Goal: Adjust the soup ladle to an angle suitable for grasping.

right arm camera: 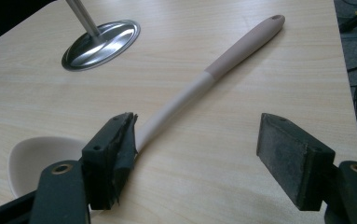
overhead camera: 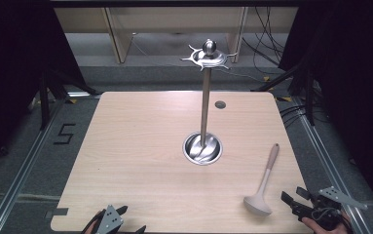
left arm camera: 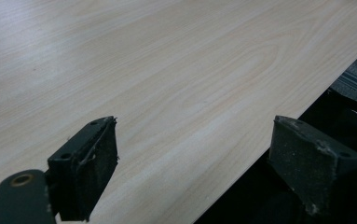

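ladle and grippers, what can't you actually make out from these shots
- Ladle bowl: in the right gripper view a jaw covers part of it and the frame edge cuts it; its inside can't be read.
- Left gripper: high view, cut off by the bottom edge.
- Right gripper: high view, dark and small against the floor; its pads are unclear.
- Stand hooks at the top: high view, too small to count.
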A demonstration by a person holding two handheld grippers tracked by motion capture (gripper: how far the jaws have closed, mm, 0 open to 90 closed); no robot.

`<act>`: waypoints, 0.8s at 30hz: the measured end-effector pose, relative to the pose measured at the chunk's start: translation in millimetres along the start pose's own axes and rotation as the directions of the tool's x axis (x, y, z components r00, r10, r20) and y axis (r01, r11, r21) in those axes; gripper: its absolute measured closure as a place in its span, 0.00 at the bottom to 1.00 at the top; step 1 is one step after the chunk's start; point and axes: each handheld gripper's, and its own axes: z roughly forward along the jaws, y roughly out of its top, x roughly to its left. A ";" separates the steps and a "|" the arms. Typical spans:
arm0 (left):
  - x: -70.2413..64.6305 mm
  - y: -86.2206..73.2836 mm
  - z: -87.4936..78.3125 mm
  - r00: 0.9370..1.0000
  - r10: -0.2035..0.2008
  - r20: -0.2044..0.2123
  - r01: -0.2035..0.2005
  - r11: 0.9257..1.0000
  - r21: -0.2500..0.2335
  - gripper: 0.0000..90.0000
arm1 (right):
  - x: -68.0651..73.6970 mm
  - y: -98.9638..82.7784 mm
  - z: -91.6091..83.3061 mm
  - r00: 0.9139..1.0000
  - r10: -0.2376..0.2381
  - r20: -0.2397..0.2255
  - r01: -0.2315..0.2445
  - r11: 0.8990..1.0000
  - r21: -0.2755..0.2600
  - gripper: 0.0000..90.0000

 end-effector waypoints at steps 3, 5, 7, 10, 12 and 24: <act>-0.6 -0.2 1.1 1.000 -0.016 0.004 0.016 1.000 -0.015 0.17 | 0.2 0.6 -0.1 1.000 0.007 0.001 -0.007 1.000 0.003 0.32; -1.3 0.0 1.0 1.000 -0.027 0.011 0.028 0.999 -0.018 0.17 | 0.2 -0.1 0.9 1.000 0.010 -0.009 -0.010 1.000 0.001 0.32; -1.3 -0.4 1.8 1.000 -0.029 0.009 0.029 0.999 -0.029 0.17 | 0.5 0.4 0.7 1.000 0.015 -0.007 -0.015 1.000 0.001 0.32; -0.7 -0.4 1.5 1.000 -0.018 0.005 0.018 1.000 -0.016 0.17 | 0.2 0.7 0.9 1.000 0.011 -0.005 -0.011 1.000 0.005 0.32; -1.2 -0.3 1.7 1.000 -0.023 0.008 0.023 1.000 -0.011 0.17 | 1.8 1.0 1.0 1.000 0.024 0.001 -0.024 1.000 0.009 0.32; -2.2 0.1 3.9 0.999 -0.041 0.009 0.041 0.999 -0.024 0.17 | 19.6 27.2 18.1 0.998 -0.056 0.023 0.054 0.996 0.077 0.33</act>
